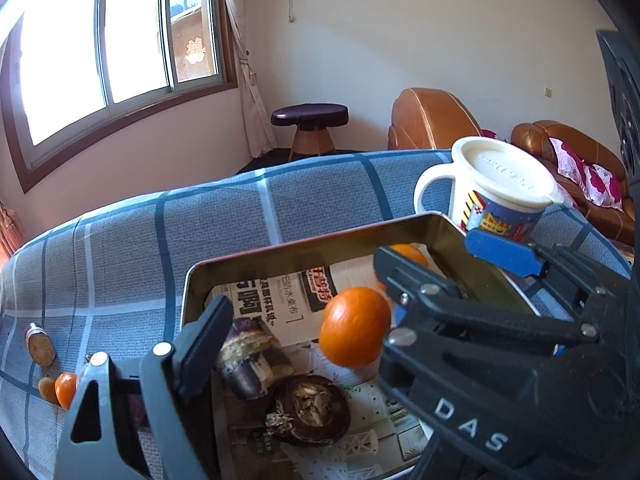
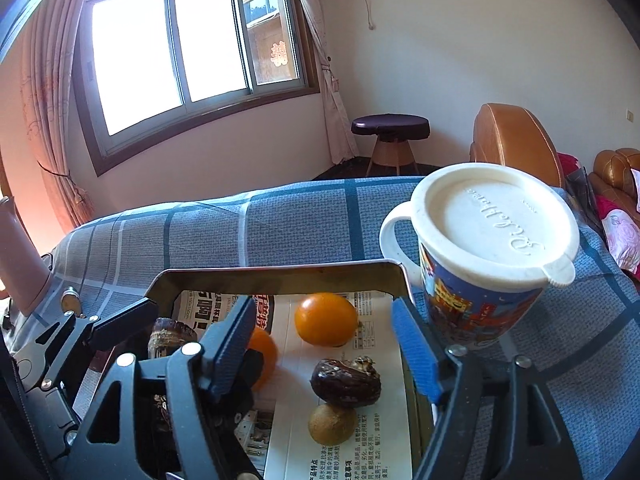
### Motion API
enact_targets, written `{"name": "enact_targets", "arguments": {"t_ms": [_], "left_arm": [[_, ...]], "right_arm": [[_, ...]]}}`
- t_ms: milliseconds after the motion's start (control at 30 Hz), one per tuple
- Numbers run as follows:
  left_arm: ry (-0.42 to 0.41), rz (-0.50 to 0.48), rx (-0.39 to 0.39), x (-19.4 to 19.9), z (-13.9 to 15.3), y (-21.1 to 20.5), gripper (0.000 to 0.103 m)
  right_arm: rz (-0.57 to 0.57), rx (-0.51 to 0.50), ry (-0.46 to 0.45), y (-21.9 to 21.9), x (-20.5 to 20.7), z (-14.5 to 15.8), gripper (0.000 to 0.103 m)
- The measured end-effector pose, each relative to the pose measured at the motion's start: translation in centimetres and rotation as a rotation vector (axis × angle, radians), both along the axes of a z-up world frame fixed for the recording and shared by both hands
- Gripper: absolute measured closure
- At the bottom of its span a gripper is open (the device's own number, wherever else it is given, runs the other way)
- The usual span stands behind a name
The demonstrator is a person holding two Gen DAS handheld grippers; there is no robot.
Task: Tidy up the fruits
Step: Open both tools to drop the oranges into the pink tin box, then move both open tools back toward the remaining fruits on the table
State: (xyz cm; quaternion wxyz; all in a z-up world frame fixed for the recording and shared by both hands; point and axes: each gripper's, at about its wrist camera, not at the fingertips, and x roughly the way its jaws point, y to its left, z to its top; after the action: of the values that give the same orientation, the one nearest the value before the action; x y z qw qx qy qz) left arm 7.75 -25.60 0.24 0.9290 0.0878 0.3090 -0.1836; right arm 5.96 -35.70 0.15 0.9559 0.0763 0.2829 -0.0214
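A metal tray lined with newspaper stands on the checked blue cloth. My left gripper is open above the tray; an orange is between its jaws beside the right finger, apparently in mid-air. A second orange lies at the tray's far corner. Two dark dried fruits lie below. My right gripper is open and empty over the tray. Under it lie an orange, a dark fruit and a small brown fruit. Another orange sits behind its left finger.
A lidded mug stands just beyond the tray's right corner; it shows large in the right wrist view. On the cloth at left lie a small orange and brown fruits. A stool and brown sofas stand behind.
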Motion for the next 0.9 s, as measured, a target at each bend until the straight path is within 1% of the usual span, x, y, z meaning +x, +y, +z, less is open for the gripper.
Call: {"name": "enact_targets", "arguments": {"t_ms": [33,133,267,333,367,400,433,500,633,800,900], "left_arm": [[-0.017,-0.008,0.001,-0.3,0.2,-0.1,0.010],[-0.068,-0.003,0.015,-1.1,0.6,0.0,0.009],[-0.130,0.007,-0.016,-2.1,1.4,0.9,0.002],[-0.160,0.014,-0.037,-2.6,2.1,1.4,0.001],[-0.171,0.016,-0.050,-2.8,2.4,1.7,0.000],[-0.181,0.022,-0.056,-3.0,2.6,1.9,0.000],[-0.194,0.030,-0.057,-3.3,2.8,2.1,0.000],[-0.217,0.038,-0.065,-3.8,3.0,2.6,0.000],[-0.233,0.079,-0.073,-4.0,3.2,4.2,0.000],[-0.242,0.139,-0.082,-3.8,2.9,6.7,0.000],[-0.254,0.165,-0.085,-3.8,2.7,7.9,0.000]], "right_arm": [[-0.001,-0.007,-0.011,0.1,-0.2,0.2,0.027],[-0.028,-0.037,-0.047,0.3,-0.8,0.6,0.027],[-0.090,-0.051,-0.121,-0.1,-2.1,1.6,0.027],[-0.111,-0.047,-0.153,-0.4,-2.6,2.0,0.027],[-0.129,-0.049,-0.165,-0.6,-2.8,2.2,0.025],[-0.147,-0.053,-0.178,-0.6,-3.0,2.3,0.021],[-0.166,-0.059,-0.191,-0.7,-3.3,2.5,0.019],[-0.181,-0.051,-0.213,-1.1,-3.8,2.7,0.019],[-0.199,-0.050,-0.268,-1.1,-4.7,2.8,0.019],[-0.216,-0.127,-0.410,0.2,-6.7,3.3,0.019],[-0.220,-0.165,-0.429,0.9,-7.1,3.6,0.019]]}}
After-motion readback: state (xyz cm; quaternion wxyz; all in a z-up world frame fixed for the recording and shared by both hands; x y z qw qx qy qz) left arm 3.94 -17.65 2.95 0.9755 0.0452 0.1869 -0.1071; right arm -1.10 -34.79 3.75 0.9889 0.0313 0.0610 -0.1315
